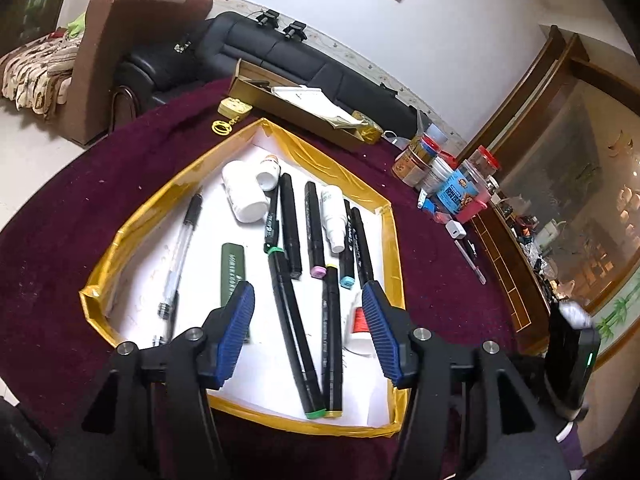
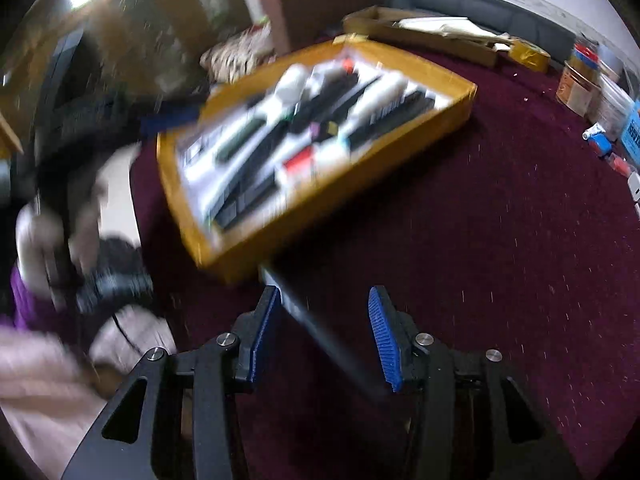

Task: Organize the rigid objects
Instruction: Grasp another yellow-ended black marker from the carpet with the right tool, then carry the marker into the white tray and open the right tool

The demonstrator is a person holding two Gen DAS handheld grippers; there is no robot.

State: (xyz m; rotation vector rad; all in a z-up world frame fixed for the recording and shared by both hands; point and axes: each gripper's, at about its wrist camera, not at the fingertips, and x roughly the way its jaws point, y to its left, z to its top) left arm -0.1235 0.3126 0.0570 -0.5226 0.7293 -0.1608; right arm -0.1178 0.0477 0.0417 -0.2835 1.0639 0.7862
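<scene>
A: Where do things stand?

B: Most of it is in the tray (image 1: 390,240) already: markers (image 1: 290,232) side by side, a pen (image 1: 178,260) on the left, two white bottles (image 1: 244,196) at the far end. The left tongs (image 1: 308,312) hover over the near half, spread wide and holding nothing.

A: And the right?

B: The right tongs (image 2: 322,320) are out over the maroon surface (image 2: 480,260), just short of the tray's near corner. The jaws stand apart, and a dark stick (image 2: 320,320), maybe one more marker, runs slantwise between them. The view is smeared, so I can't tell whether it is gripped or only lying there.

A: So which step?

B: Bringing in a straggler, I'd judge. Next it wants a firm pinch on that stick, then a lift over the rim and a set-down parallel to the other markers.
</scene>
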